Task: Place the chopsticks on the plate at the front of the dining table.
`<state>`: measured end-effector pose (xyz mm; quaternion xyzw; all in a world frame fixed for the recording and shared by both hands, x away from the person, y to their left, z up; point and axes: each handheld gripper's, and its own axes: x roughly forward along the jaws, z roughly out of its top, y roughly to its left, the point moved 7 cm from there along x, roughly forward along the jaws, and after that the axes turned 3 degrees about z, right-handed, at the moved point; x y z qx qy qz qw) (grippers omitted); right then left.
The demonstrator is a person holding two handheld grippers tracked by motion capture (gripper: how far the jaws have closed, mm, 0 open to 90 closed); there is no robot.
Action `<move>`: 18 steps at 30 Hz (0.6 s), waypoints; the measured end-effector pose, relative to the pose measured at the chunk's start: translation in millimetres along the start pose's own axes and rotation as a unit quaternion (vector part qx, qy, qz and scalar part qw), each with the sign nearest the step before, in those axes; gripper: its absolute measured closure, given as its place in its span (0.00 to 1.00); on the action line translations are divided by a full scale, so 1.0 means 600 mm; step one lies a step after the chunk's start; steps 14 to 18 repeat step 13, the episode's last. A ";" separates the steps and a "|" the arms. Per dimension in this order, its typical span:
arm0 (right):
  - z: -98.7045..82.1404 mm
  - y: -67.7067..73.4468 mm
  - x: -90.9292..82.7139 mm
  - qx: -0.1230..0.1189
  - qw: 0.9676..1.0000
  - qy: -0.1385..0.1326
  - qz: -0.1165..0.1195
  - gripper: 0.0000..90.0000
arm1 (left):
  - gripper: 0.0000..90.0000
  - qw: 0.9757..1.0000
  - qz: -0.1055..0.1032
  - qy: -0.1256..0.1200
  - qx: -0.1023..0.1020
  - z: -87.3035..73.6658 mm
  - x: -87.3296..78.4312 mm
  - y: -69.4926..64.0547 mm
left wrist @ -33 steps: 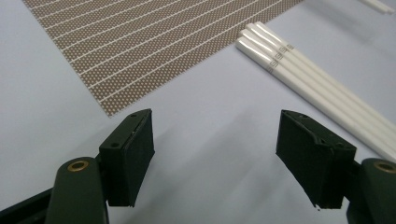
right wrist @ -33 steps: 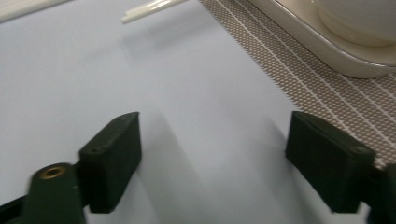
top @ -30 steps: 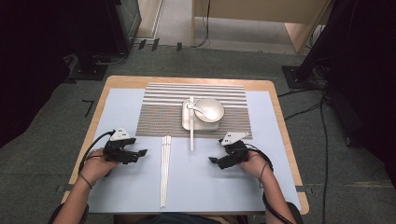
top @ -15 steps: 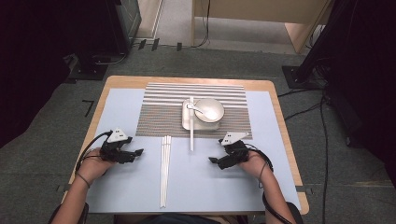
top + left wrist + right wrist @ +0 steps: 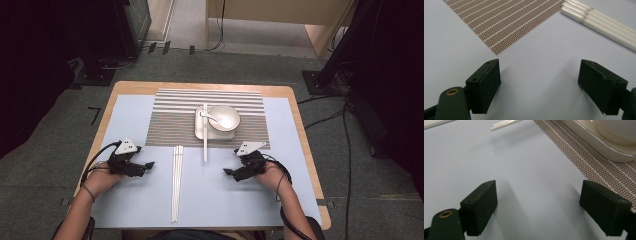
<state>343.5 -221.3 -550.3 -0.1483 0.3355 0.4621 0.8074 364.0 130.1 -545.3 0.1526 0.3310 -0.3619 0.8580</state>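
Woven striped placemat (image 5: 170, 125), glossy white chopsticks (image 5: 176, 180), glazed bowl (image 5: 224, 117)

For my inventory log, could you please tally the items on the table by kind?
Bowl: 1
Spoon: 1
Tray: 1
Striped placemat: 1
Chopstick bundles: 2
Hand-held grippers: 2
Total: 8

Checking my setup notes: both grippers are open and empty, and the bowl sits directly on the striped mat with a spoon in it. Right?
Not quite: the bowl sits on a small tray on the striped mat, as the high view shows. The rest holds.
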 end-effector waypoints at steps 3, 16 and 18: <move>0.000 0.000 0.000 0.001 1.000 0.000 0.000 0.16 | 0.20 1.000 0.000 0.000 0.000 0.000 0.000 0.000; 0.000 0.000 0.000 0.001 1.000 0.000 -0.001 0.15 | 0.20 1.000 0.000 -0.001 0.000 0.000 0.000 0.000; 0.000 0.000 0.000 0.001 1.000 0.000 -0.001 0.15 | 0.20 1.000 0.000 -0.001 0.000 0.000 0.000 0.000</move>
